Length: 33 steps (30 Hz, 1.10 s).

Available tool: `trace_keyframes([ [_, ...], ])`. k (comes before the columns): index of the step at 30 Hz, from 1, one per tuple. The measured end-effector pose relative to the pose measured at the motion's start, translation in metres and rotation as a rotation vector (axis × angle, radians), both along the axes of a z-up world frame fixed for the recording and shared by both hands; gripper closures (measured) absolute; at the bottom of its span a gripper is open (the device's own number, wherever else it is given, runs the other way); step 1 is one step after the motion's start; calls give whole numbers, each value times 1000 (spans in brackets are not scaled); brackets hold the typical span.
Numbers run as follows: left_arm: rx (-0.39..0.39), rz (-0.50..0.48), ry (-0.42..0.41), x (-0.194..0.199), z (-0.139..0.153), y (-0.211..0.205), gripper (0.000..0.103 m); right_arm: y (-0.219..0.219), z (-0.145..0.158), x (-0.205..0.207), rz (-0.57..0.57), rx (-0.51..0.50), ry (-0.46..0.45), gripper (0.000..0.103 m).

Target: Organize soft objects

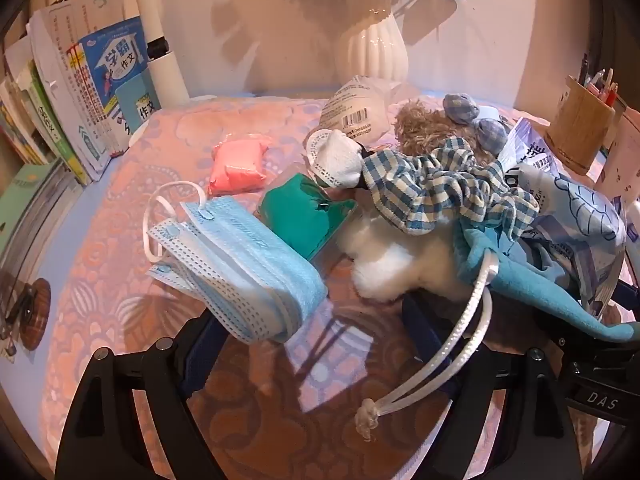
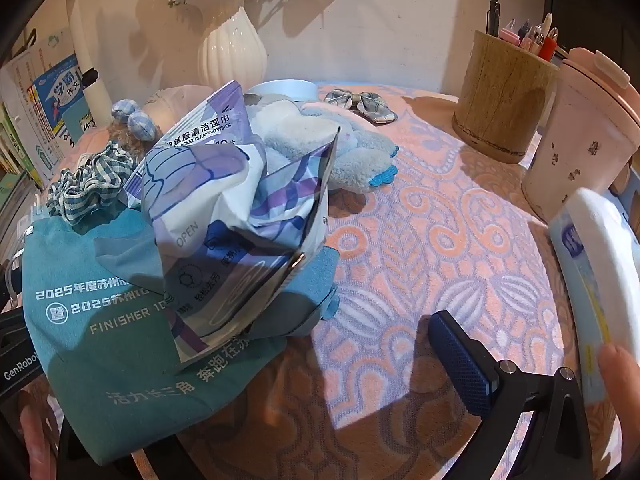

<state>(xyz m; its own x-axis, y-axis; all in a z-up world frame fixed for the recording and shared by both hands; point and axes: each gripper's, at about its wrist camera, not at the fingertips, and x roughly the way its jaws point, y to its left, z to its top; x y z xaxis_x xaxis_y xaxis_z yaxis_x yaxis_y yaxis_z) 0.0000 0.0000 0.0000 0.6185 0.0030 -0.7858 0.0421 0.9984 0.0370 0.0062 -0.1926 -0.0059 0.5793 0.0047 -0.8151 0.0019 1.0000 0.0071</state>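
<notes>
I'm hovering both tools wide and empty, left tool [image 1: 316, 364] near the mask stack [image 1: 236, 264], right tool [image 2: 280, 360] over the teal drawstring bag [image 2: 120, 320] holding the wipes pack [image 2: 240, 216], probably ready to gather soft things off the table [image 2: 420, 240].
</notes>
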Motion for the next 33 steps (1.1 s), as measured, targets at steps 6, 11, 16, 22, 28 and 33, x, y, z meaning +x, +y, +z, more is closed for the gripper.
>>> trace_keyframes([
  [6,21,9,-5,0,1,-1,19,0,0,0,0,0,-4,0],
  [11,6,18,-5,-1,6,-2,19,0,-1,0,0,1,-4,0],
  [16,-5,16,7,6,3,6,19,0,-1,0,0,1,-4,0],
  [22,10,9,-2,9,0,7,19,0,-1,0,0,0,-4,0],
  [28,35,-1,-19,0,0,-1,19,0,-1,0,0,1,-4,0],
  [33,27,-1,-17,-1,0,-3,19,0,-1,0,0,1,-4,0],
])
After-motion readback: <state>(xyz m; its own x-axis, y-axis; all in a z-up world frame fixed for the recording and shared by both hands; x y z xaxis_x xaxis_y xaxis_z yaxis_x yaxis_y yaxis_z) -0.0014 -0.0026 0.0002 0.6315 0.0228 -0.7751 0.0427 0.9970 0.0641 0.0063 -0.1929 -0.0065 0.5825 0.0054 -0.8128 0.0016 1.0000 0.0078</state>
